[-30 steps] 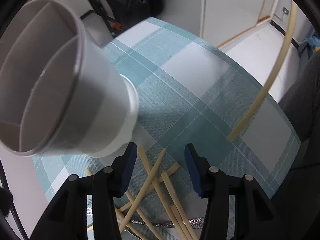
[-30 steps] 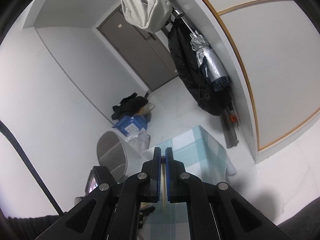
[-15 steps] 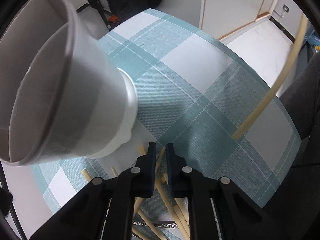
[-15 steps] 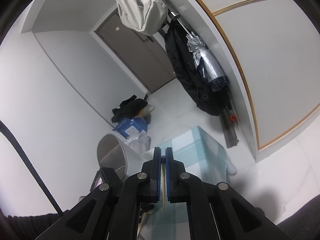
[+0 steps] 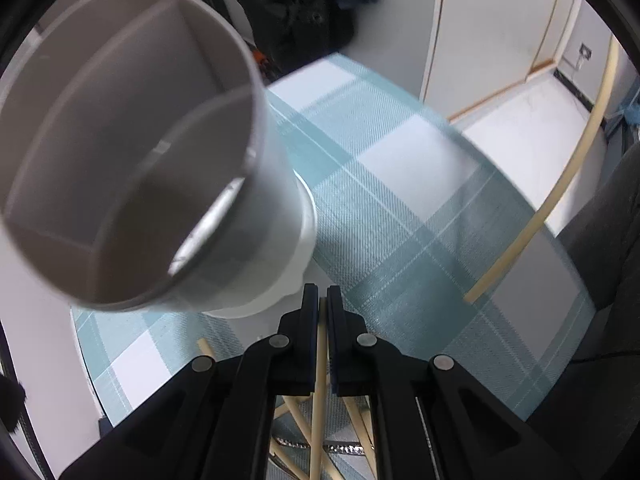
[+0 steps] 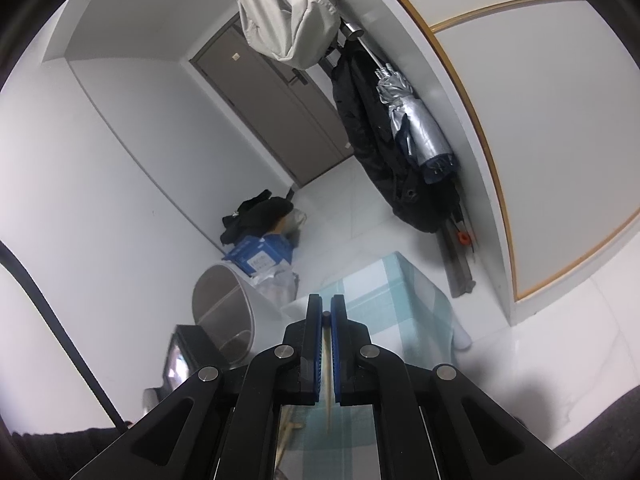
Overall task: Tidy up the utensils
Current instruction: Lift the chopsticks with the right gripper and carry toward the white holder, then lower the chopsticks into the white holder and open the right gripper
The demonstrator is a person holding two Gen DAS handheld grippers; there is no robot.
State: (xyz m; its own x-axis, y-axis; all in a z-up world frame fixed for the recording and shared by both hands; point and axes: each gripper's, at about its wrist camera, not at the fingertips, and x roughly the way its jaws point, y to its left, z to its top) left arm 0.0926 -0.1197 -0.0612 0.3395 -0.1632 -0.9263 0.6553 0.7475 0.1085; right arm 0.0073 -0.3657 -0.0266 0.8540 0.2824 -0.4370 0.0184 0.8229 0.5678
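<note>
Holder [image 5: 132, 168], grey, round and divided into compartments, stands at the left of the checked tablecloth [image 5: 400, 208], rim near the left-wrist camera. Just right of its base, the left gripper [image 5: 323, 300] has its jaws pressed together on one chopstick [image 5: 318, 420] above a loose pile of chopsticks [image 5: 352, 412]. Further right, a second chopstick [image 5: 560, 200] hangs over the cloth, pinched by the right gripper [image 6: 326, 312], which points toward the door.

Risks, as judged:
- The thin stick may pivot or slip in the pads during transfer.
- Its trailing end may snag the pile and scatter it.
- A tip striking the rim or divider may tilt the holder.

No brand, label or writing is legible.
</note>
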